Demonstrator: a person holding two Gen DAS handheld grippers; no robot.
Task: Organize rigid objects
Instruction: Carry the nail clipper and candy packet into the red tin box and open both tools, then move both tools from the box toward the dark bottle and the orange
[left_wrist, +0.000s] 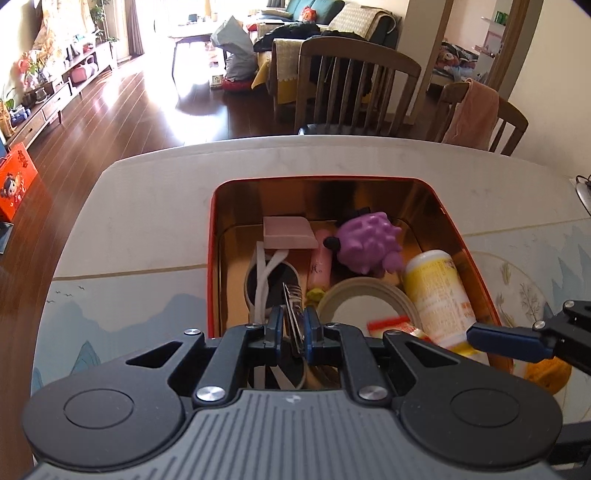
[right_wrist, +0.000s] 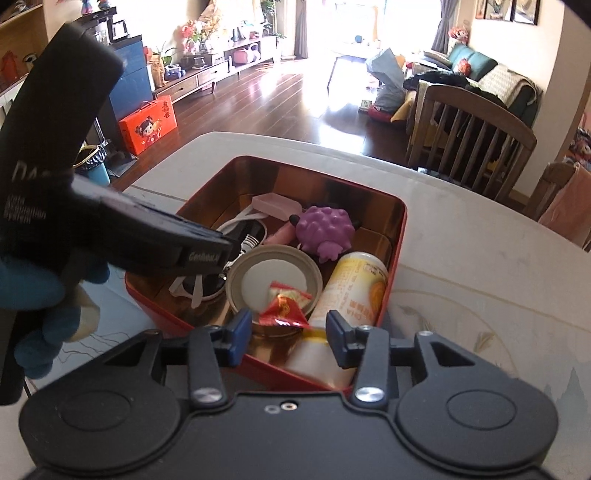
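Note:
A red tin (left_wrist: 212, 236) with a gold inside stands on the table. In it lie a pink block (left_wrist: 288, 232), a purple spiky toy (left_wrist: 365, 243), a yellow-and-white bottle (left_wrist: 436, 295), a round lid (right_wrist: 273, 273) and white-framed sunglasses (left_wrist: 266, 284). My left gripper (left_wrist: 294, 325) is shut on a thin metal piece (left_wrist: 291, 306) held low over the sunglasses. My right gripper (right_wrist: 289, 328) stands open over the tin's near edge. A red candy packet (right_wrist: 284, 306) lies on the lid just past its fingertips, and neither pad touches it.
A pink tube (left_wrist: 319, 266) lies beside the toy. The left gripper's body (right_wrist: 147, 236), held by a blue-gloved hand (right_wrist: 37, 295), crosses the left of the right wrist view. Wooden chairs (left_wrist: 354, 88) stand beyond the table's far edge. A printed mat (left_wrist: 129, 314) covers the near table.

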